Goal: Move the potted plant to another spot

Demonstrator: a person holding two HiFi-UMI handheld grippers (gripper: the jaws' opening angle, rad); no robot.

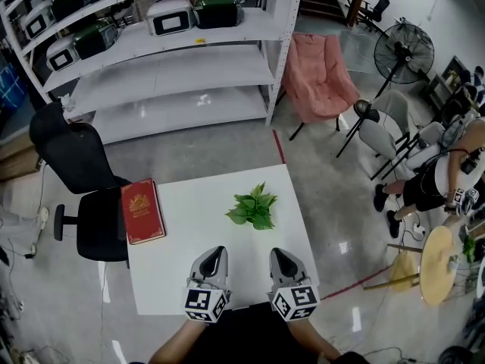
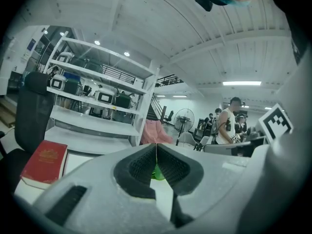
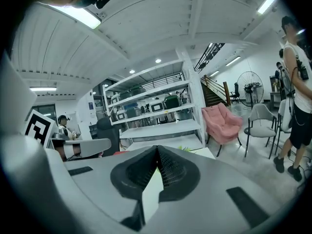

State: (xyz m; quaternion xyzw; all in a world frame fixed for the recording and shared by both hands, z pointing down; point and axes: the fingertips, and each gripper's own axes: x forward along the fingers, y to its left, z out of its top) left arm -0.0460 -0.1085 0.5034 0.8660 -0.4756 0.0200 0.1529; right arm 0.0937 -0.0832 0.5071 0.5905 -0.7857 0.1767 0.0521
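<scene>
Grey left gripper [image 1: 218, 250] and right gripper [image 1: 277, 253], black ribbed pads [image 2: 139, 167], black-and-white marker cubes [image 1: 205, 302]; black garment [image 1: 254, 332] just behind the cubes.

The potted plant [image 1: 253, 208] is seen as a small cluster of bright green leaves, by which the pot is hidden from above. It is set upright on the white worktop [image 1: 189, 279], right of the middle, toward the far edge

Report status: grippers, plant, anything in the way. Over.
Left gripper and right gripper both shut, empty, at the table's near edge. Potted plant untouched, just ahead. Red book at left, apart from it.
</scene>
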